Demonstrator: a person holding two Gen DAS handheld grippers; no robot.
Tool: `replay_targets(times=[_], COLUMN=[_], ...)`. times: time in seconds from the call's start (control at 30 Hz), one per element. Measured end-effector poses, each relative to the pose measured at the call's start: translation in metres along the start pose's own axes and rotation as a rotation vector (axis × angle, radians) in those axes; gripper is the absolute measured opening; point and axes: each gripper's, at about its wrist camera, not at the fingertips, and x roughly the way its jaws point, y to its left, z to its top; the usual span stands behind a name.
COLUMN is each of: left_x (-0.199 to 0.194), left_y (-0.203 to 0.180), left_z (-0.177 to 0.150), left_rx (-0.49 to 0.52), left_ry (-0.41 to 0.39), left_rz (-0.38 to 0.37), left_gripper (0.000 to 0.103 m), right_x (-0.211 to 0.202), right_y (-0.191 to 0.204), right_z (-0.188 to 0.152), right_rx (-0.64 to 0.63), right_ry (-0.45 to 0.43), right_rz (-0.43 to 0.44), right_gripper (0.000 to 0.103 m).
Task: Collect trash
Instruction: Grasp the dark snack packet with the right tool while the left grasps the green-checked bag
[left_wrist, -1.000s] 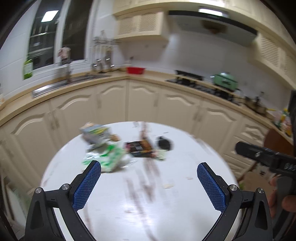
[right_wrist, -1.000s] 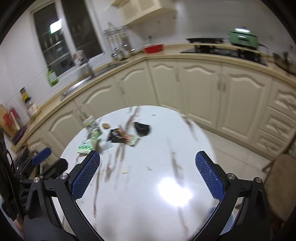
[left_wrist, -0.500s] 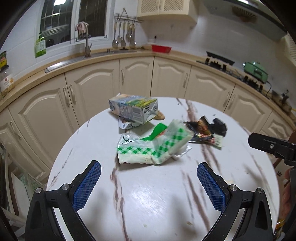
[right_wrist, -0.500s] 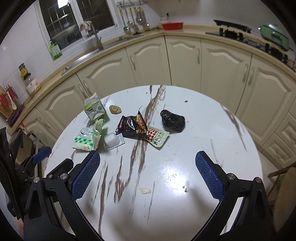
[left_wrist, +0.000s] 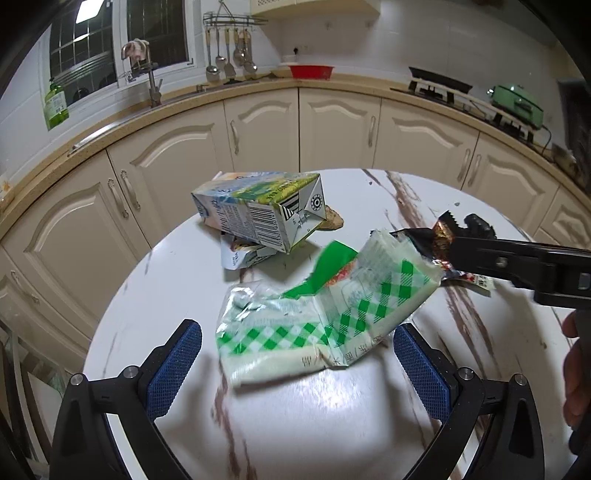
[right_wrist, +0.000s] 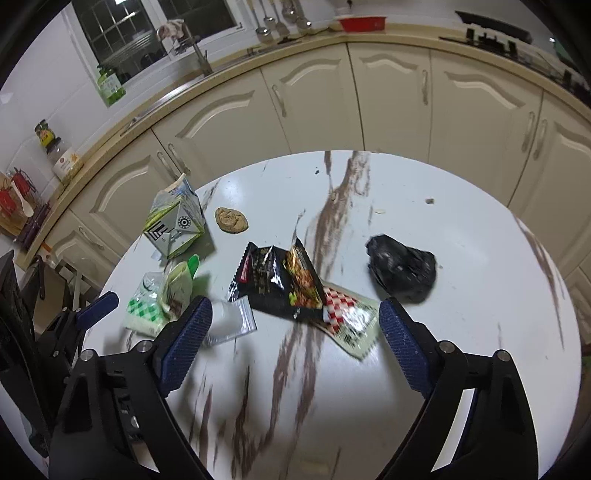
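Both our claws have dropped toward the round white bench (right_wrist: 461, 229) over the last second, and the litter that was small and far ahead a moment ago now fills both views.

Our left claw (left_wrist: 295, 363) stands spread wide with nothing pinched. The green-checked wrapper (left_wrist: 325, 310) now lies between and just ahead of its blue pads; half a second back it was well ahead of them. Beyond the wrapper, farther from the claw, the crushed milk carton (left_wrist: 258, 210) lies on its side, a brown cookie (left_wrist: 332, 221) just beside its far end.

Our right claw (right_wrist: 295, 339) is beginning to close, though its jaws are still wide apart and press on nothing. The black snack packet (right_wrist: 277, 280) and the red-checked sachet (right_wrist: 347, 317) lie just ahead of it, between the pads' lines, and the clear plastic piece (right_wrist: 232, 321) sits against its left pad. The crumpled black bag (right_wrist: 402, 269) lies ahead and to its right, apart from the packets.

We judge that the approach is nearly done and the first pickups are about to start: the left on the green wrapper, the right on the packet pile. Nothing is collected yet; every piece is on the bench, and no bin shows in either view.
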Motion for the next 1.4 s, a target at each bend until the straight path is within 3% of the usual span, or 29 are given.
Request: replay_targets(times=[0.13, 0.23, 0.3, 0.33, 0.37, 0.4, 0.5, 0.77, 0.83, 0.87, 1.0, 1.07, 1.23, 1.4], left_x=[0.016, 0.024, 0.026, 0.027, 0.028, 0.031, 0.035, 0.037, 0.036, 0.035, 0.027, 0.023, 0.035, 0.054], left_y=[0.007, 0.015, 0.019, 0.021, 0.024, 0.028, 0.040, 0.062, 0.063, 0.060, 0.054, 0.053, 0.043, 0.048], left_z=[0.009, 0.012, 0.013, 0.013, 0.014, 0.014, 0.016, 0.017, 0.015, 0.015, 0.020, 0.023, 0.025, 0.034], left_rx=[-0.026, -0.060, -0.075, -0.084, -0.096, -0.112, -0.143, -0.165, -0.150, -0.137, -0.086, -0.069, -0.040, -0.116], left_ry=[0.008, 0.011, 0.010, 0.010, 0.015, 0.026, 0.028, 0.019, 0.024, 0.025, -0.002, -0.019, 0.009, 0.053], left_rz=[-0.039, -0.078, -0.089, -0.095, -0.102, -0.124, -0.159, -0.187, -0.175, -0.162, -0.127, -0.125, -0.125, -0.193], left_gripper=[0.100, 0.097, 0.086, 0.078, 0.058, 0.058, 0.057, 0.049, 0.050, 0.055, 0.093, 0.101, 0.102, 0.102], right_x=[0.023, 0.037, 0.044, 0.045, 0.046, 0.047, 0.047, 0.040, 0.037, 0.037, 0.034, 0.034, 0.034, 0.033], right_y=[0.002, 0.005, 0.009, 0.011, 0.012, 0.013, 0.017, 0.015, 0.014, 0.015, 0.014, 0.013, 0.012, 0.012], right_z=[0.010, 0.015, 0.015, 0.015, 0.015, 0.014, 0.011, 0.007, 0.006, 0.005, 0.005, 0.004, 0.005, 0.005], right_rx=[-0.005, -0.024, -0.047, -0.059, -0.065, -0.068, -0.082, -0.066, -0.064, -0.063, -0.064, -0.061, -0.052, -0.048], right_ry=[0.018, 0.039, 0.050, 0.042, 0.046, 0.044, 0.046, 0.037, 0.036, 0.036, 0.036, 0.036, 0.031, 0.028], right_rz=[0.005, 0.002, -0.005, -0.009, -0.002, 0.002, 0.019, 0.055, 0.056, 0.057, 0.062, 0.067, 0.076, 0.080], right_gripper=[0.080, 0.065, 0.045, 0.041, 0.034, 0.025, 0.020, 0.016, 0.016, 0.016, 0.016, 0.016, 0.016, 0.016])
